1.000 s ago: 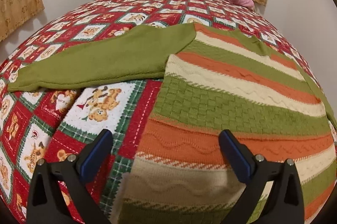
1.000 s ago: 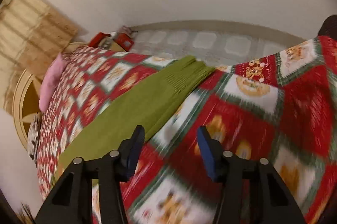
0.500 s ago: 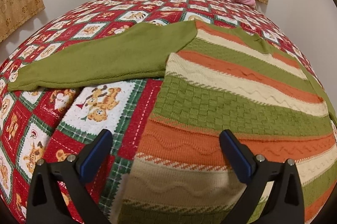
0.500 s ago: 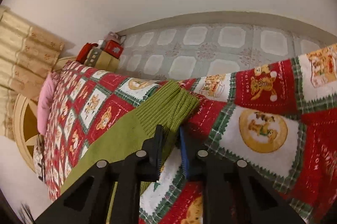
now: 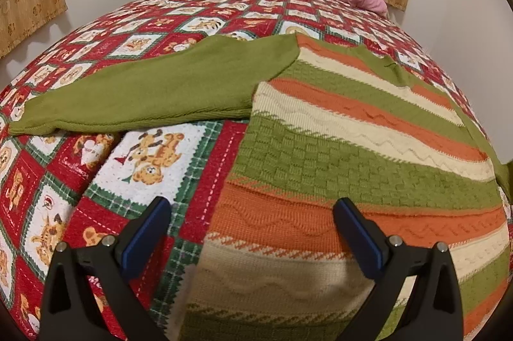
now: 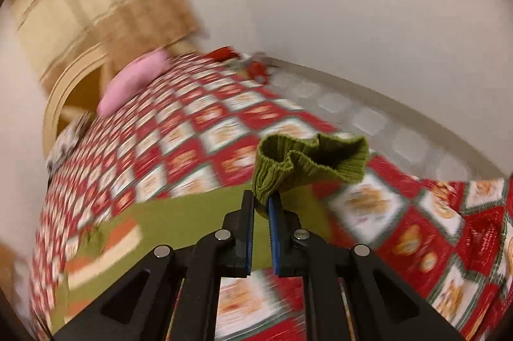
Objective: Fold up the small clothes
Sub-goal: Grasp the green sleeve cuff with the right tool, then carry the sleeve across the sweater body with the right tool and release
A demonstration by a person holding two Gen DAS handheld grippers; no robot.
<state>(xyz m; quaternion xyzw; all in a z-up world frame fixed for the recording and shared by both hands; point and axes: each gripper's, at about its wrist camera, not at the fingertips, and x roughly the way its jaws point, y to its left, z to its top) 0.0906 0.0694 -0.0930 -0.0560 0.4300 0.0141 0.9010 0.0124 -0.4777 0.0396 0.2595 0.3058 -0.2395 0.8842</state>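
Striped knit sweater [image 5: 368, 155] lies flat on the bed quilt [image 5: 144, 155], its hem between your left gripper [image 5: 253, 232] fingers, which stand wide open, empty. Right view, blurred: right gripper [image 6: 263, 206] fingers have just been closing and now pinch the green cuff [image 6: 307, 161], lifted off the quilt. Sleeve fold in hand; next, carry that cuff across the body.

Knitted sweater [image 5: 352, 148], banded in orange, cream and olive green with cable and basket-weave textures, spread flat on the bed. One plain green sleeve [image 5: 154, 90] stretched sideways across the quilt. Other sleeve's ribbed cuff [image 6: 307, 161] raised off the bed, bunched and crumpled.
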